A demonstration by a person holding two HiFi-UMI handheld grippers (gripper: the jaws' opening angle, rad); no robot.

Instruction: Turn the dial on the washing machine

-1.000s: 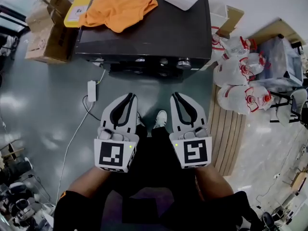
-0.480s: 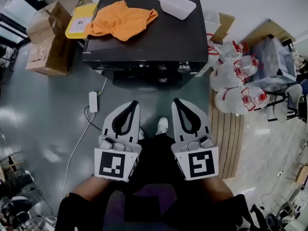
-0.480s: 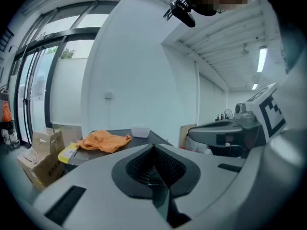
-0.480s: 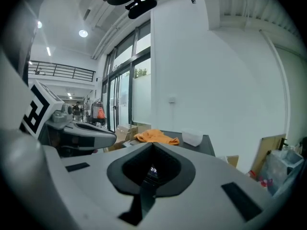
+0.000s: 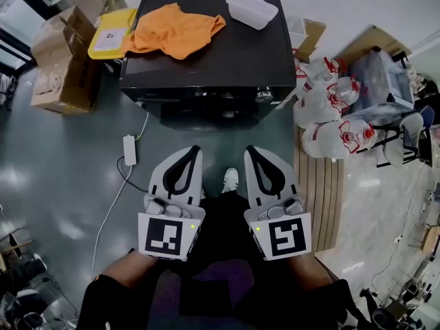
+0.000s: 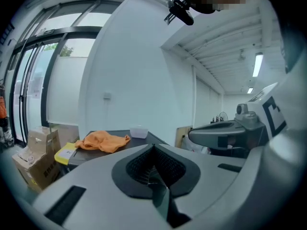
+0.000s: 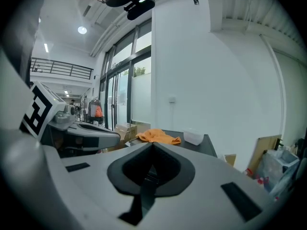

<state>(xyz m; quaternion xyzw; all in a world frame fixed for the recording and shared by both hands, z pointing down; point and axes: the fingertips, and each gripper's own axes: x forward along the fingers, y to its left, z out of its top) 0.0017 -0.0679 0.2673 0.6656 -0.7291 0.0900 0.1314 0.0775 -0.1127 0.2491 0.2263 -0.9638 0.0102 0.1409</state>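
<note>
By the washing machine [image 5: 227, 53] — yellow packet [image 5: 124, 18], white label [image 5: 108, 38], print unreadable

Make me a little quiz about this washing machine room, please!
1. True or false: the orange cloth lies on top of the washing machine.
2. In the head view, the dial sits toward which end of the machine's front? A) left B) right
3. Fill in: the left gripper and the right gripper both have their jaws ____.
Key: 1 true; 2 B; 3 shut, with nothing between them.
</note>
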